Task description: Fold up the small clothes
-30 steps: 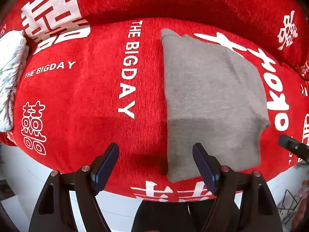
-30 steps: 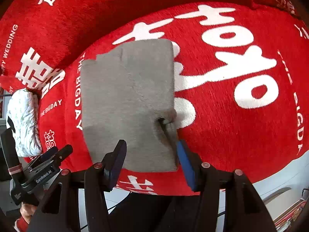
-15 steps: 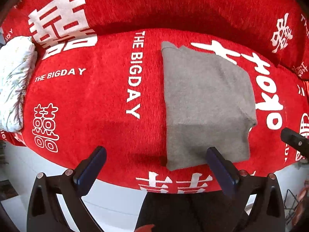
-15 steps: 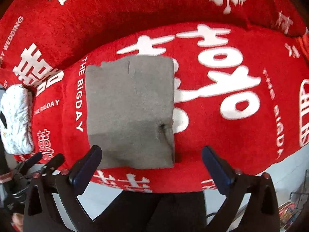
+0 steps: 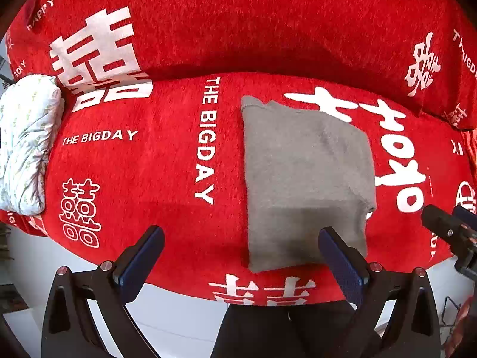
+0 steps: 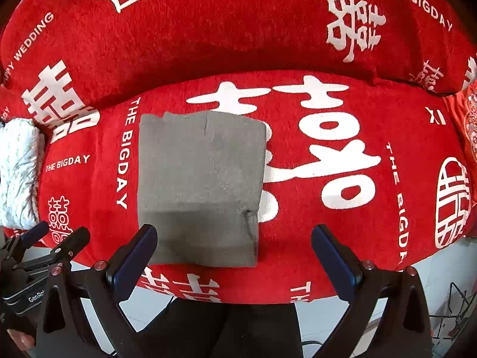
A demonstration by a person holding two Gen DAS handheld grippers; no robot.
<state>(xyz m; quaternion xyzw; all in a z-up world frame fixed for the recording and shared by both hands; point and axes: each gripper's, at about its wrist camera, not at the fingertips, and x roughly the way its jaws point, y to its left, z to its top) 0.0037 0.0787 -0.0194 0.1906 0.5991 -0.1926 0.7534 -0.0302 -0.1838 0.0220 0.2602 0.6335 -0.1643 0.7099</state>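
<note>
A grey garment (image 5: pixel 307 179) lies folded into a neat rectangle on the red sofa seat (image 5: pixel 155 167); it also shows in the right wrist view (image 6: pixel 199 188). My left gripper (image 5: pixel 241 256) is open and empty, held back above the seat's front edge, left of the garment's near edge. My right gripper (image 6: pixel 234 252) is open and empty, above the garment's near right corner. The right gripper's tip shows at the right of the left wrist view (image 5: pixel 447 229); the left gripper shows at the lower left of the right wrist view (image 6: pixel 44 247).
The sofa's red cover has white lettering and a backrest (image 6: pixel 238 29) behind the seat. A white patterned folded cloth (image 5: pixel 26 143) lies at the seat's left end. White floor (image 5: pixel 179 322) lies below the front edge.
Both grippers opened wide and pulled back from the garment toward the seat's front edge. The garment now lies flat and untouched.
</note>
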